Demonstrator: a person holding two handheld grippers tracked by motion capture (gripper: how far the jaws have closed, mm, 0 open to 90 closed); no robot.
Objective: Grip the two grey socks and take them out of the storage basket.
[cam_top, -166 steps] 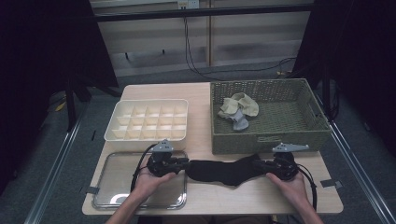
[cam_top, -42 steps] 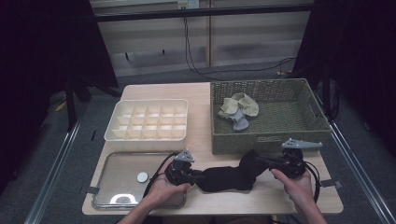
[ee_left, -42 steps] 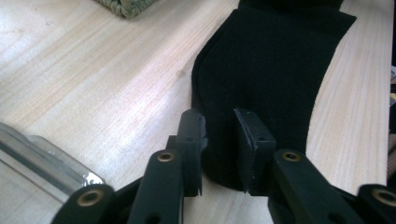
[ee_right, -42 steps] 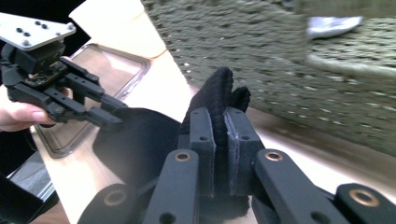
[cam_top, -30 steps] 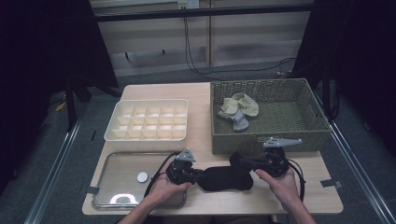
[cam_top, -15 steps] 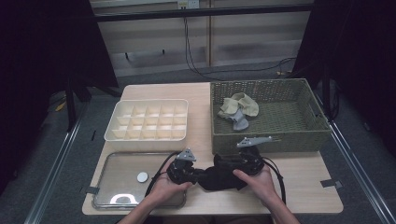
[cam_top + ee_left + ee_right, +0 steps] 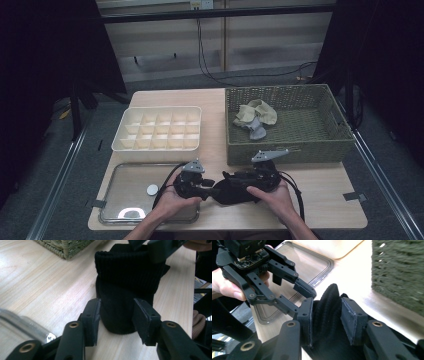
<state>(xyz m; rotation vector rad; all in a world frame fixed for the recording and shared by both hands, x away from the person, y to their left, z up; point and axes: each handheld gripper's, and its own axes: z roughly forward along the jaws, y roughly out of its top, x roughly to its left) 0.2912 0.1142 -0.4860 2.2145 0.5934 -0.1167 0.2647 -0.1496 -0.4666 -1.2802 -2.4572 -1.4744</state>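
A black sock [image 7: 234,192] lies folded on the wooden table near its front edge. My left gripper [image 7: 207,184] is shut on one end, and in the left gripper view its pads [image 7: 93,315] press both sides of the sock [image 7: 127,277]. My right gripper [image 7: 239,176] is shut on the ribbed cuff, held doubled over close to the left gripper. In the right gripper view the sock [image 7: 325,305] stands pinched between the right gripper [image 7: 327,315], with the left gripper [image 7: 310,297] just beyond.
A green wicker basket [image 7: 340,137] at the back right holds light socks [image 7: 255,117]. A white compartment box [image 7: 157,127] sits at the back left. In front of it a metal tray [image 7: 125,200] holds a small white disc [image 7: 151,189].
The right gripper has carried its end of the sock leftward, folding the once stretched sock over until it meets the left gripper. The left gripper has hardly moved in the last second.
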